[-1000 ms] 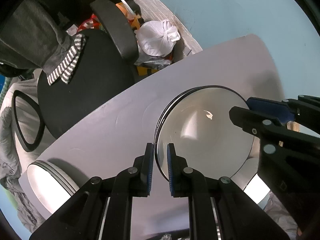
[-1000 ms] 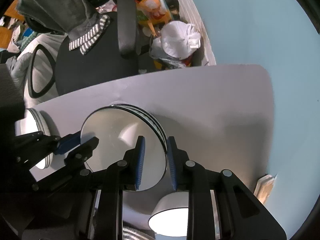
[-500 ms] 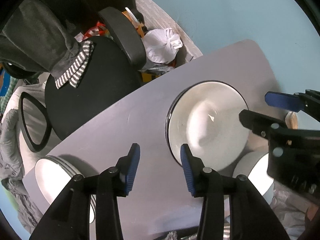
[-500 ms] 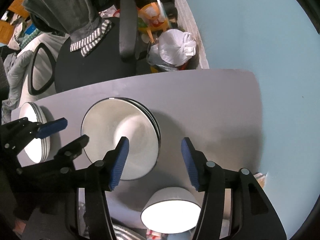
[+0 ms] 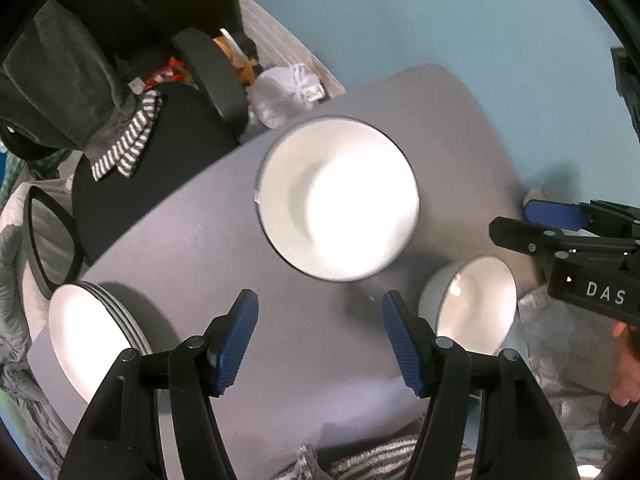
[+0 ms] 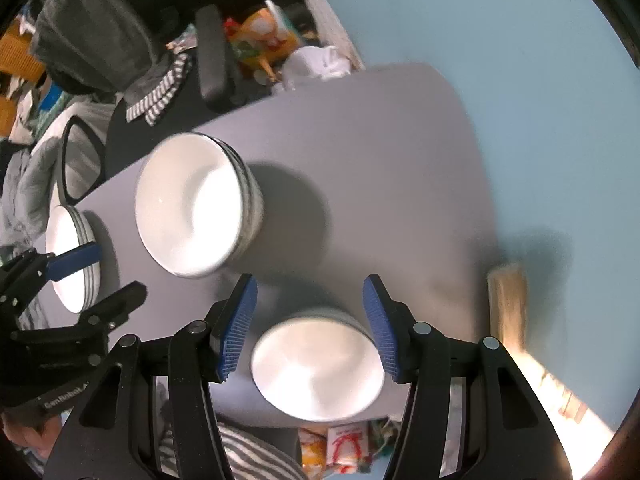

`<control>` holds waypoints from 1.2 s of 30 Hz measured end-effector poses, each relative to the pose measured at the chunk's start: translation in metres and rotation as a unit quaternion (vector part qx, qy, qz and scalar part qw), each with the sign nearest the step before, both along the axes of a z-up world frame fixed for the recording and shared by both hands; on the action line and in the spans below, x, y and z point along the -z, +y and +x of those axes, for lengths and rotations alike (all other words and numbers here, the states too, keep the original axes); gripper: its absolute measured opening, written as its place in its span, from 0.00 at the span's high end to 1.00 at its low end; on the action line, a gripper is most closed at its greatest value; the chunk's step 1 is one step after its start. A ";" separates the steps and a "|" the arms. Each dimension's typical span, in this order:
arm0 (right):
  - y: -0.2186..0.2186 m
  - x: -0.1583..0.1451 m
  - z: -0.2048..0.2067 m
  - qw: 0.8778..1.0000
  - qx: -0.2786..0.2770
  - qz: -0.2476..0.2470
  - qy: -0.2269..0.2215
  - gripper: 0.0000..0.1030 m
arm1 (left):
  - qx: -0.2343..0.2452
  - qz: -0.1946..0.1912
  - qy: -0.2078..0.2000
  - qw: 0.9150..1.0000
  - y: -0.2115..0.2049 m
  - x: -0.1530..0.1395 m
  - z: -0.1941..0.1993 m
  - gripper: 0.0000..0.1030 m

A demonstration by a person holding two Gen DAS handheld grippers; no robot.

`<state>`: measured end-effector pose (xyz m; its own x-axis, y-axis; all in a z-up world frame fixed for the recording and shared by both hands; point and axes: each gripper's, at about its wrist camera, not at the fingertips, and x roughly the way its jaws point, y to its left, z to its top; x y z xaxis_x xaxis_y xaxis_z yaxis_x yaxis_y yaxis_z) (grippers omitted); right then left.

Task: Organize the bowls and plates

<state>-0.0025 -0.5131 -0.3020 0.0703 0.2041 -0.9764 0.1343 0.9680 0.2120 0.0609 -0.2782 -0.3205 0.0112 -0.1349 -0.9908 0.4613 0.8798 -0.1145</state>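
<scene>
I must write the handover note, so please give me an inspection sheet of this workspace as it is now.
Surface: grey table, rounded corners, against a light blue wall.
Job's things: stack of bowls mid-table; stack of plates at one end; single bowl near the front edge.
Clutter: nothing seen on the table besides the dishes.
Tongs: left tongs opening, nothing between them; right tongs open above the single bowl, not touching it.
Cables: nothing seen.
Surroundings: black office chair with a grey striped garment; white bag and colourful packaging on the floor.
</scene>
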 end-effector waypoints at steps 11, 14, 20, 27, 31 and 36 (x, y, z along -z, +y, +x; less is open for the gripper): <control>-0.024 0.009 -0.062 0.999 0.050 -0.009 0.020 0.47 | 0.040 -0.003 0.018 0.999 -0.020 0.008 -0.038 0.36; -0.024 0.012 -0.071 0.998 0.057 -0.007 0.021 0.41 | 0.054 0.002 0.019 0.998 -0.027 0.011 -0.047 0.33; -0.020 0.023 -0.077 0.997 0.072 -0.001 0.021 0.36 | 0.088 0.006 0.020 0.996 -0.042 0.017 -0.063 0.27; -0.024 0.036 -0.083 0.996 0.082 -0.003 0.028 0.36 | 0.087 0.015 0.031 0.996 -0.051 0.033 -0.066 0.27; -0.032 0.045 -0.089 0.995 0.094 -0.001 0.039 0.36 | 0.080 0.020 0.049 0.995 -0.054 0.047 -0.067 0.27; -0.033 0.060 -0.089 0.994 0.100 0.004 0.044 0.36 | 0.069 0.025 0.060 0.996 -0.053 0.061 -0.063 0.27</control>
<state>-0.0917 -0.5462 -0.3616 0.0245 0.2029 -0.9789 0.3431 0.9180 0.1988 -0.0016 -0.3316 -0.3820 -0.1222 -0.0777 -0.9895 0.5643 0.8147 -0.1337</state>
